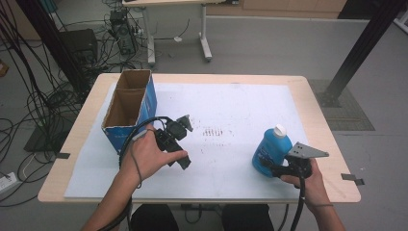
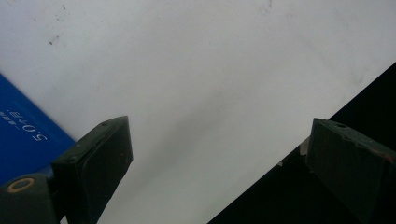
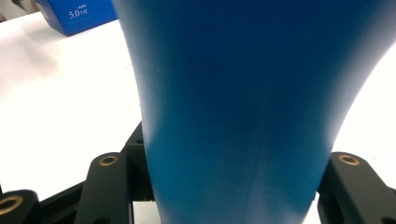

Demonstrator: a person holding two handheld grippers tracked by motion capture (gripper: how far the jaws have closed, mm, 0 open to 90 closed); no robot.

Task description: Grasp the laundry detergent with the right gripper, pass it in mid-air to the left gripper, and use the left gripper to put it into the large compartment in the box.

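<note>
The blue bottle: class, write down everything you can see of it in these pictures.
The blue bottle is glossy, plastic-looking, with a white screw cap and a pale label on its side. It stands roughly upright on the white sheet at the table's right, cap on. The right gripper is shut on its lower body, jaws pressing both sides, as the right gripper view shows close up.

Left claw [image 1: 185, 122] wide-jawed and low above the table, right claw [image 1: 269, 166] clamped, both forearms outstretched.
</note>
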